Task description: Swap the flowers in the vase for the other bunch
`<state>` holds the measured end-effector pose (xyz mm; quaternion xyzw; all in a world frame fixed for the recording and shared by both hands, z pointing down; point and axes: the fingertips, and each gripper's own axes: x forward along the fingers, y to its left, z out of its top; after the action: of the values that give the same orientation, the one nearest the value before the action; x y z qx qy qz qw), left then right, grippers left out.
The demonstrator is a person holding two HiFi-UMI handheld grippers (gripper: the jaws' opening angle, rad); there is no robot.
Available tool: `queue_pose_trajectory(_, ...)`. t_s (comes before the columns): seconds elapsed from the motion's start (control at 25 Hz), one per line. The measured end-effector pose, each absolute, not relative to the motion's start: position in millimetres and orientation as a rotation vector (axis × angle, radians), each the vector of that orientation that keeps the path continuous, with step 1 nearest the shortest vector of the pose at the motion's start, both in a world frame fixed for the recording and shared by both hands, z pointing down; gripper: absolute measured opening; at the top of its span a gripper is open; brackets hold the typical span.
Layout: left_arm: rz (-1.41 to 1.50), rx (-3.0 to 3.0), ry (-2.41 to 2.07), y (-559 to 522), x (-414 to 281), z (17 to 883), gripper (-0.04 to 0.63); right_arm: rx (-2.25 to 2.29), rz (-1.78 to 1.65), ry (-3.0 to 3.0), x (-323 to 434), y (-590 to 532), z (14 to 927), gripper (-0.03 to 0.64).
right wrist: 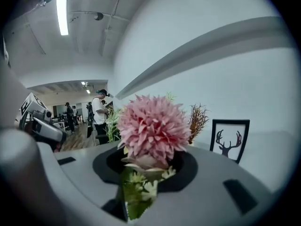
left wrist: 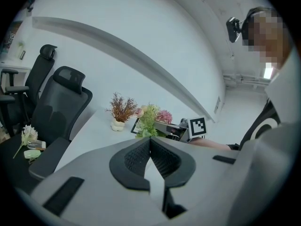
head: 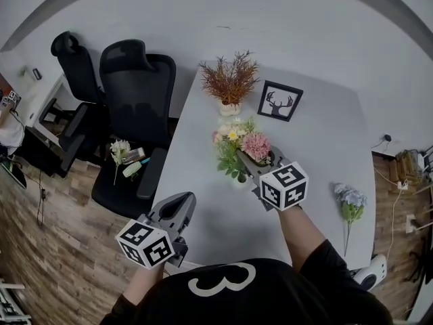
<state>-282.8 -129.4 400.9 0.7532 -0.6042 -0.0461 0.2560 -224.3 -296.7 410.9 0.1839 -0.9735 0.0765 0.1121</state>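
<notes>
Right gripper view: pink flower bunch (right wrist: 154, 128) pinched in right gripper (right wrist: 143, 180).

White "3"-like mark (head: 203, 287) on black shirt (head: 304, 296)

Right tool (right wrist: 146, 174) clamped on stems of pink flower bunch (right wrist: 153, 128), framed deer picture (right wrist: 228, 140) behind, dried plant (right wrist: 197, 120) beside it

One white table (head: 318, 154), one framed deer picture (head: 279, 101), one potted dried plant (head: 229, 80). Two flower bunches, a pink mixed bunch (head: 238, 143) and a blue bunch (head: 350, 198), plus one white flower sprig (head: 120, 149). Two black office chairs, a near chair (head: 139, 80) and a far chair (head: 74, 66), and two grippers, the left gripper (head: 178, 204) and the right gripper (head: 252, 161).
</notes>
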Motion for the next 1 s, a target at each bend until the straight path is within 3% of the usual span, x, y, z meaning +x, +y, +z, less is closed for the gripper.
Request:
queue_pose_trajectory(0.32,-0.133,2.053,-1.629,-131,-279,400,0.011,0.568,0.200,-2.863,-219,-294,408,0.097)
queue_pose_trajectory(1.0,-0.134,2.105,-1.591,-129,-272,390,0.011,0.690,0.076,-3.029,-194,-290,332,0.089)
